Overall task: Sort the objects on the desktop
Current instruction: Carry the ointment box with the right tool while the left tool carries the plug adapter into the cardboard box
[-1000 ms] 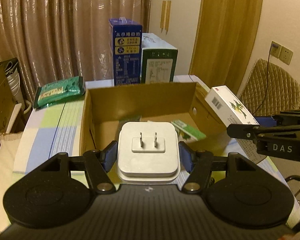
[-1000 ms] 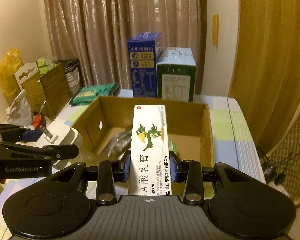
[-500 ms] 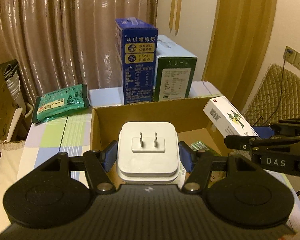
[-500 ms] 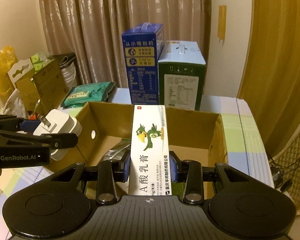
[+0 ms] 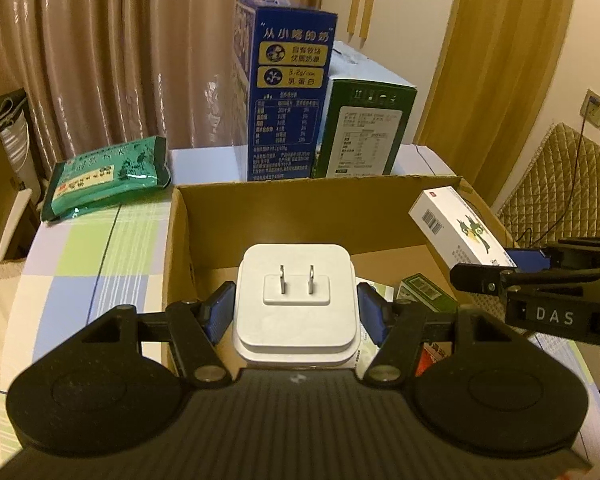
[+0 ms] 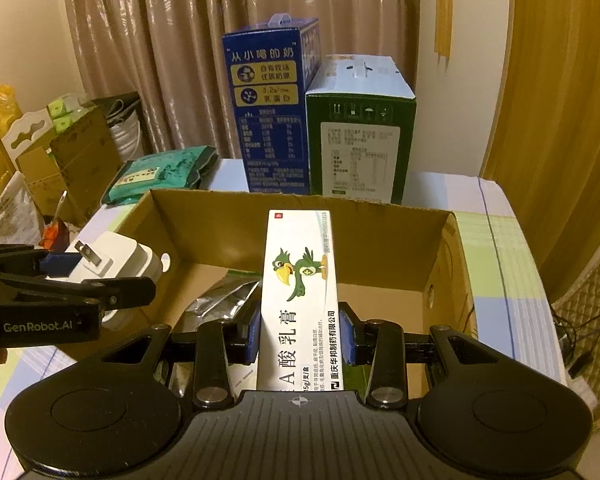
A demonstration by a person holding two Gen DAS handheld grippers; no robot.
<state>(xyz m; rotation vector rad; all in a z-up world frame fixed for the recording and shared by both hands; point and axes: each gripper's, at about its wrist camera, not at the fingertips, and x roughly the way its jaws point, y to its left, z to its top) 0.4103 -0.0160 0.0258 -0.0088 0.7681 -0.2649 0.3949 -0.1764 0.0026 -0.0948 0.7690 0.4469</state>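
the left tongs (image 5: pixel 296 312) are clamped on a white plug adapter (image 5: pixel 296 300), blue pads pressing its two sides, prongs facing away toward the far wall. the right tongs (image 6: pixel 298 336) are clamped on a long white ointment box (image 6: pixel 300 296) with a green bird printed on it, held lengthwise so it points into the open cardboard box (image 6: pixel 440 264). both things hang over the near part of that box, the adapter toward its left wall, the ointment box nearer the middle. inside, a silvery packet (image 6: pixel 224 300) and a small green carton (image 5: pixel 428 292) already lie on the floor of the box.

the step in hand looks like dropping both into the box. to do it well, lower each thing until it is close above the box floor before letting the pads part, since the adapter is heavy for its size and would likely tumble or knock the packet if let go from high up. tip the ointment box flat first; released nose-down, it may land on end and lean on the wall. keep the two tongs well apart sideways so they don't bump, and aim for bare cardboard, not the things already inside.

beyond the box, on the worktop (image 5: pixel 100 264), stand a blue milk carton (image 5: pixel 286 92) and a green carton (image 5: pixel 364 132), with a green tea packet (image 5: pixel 108 176) to the far left.
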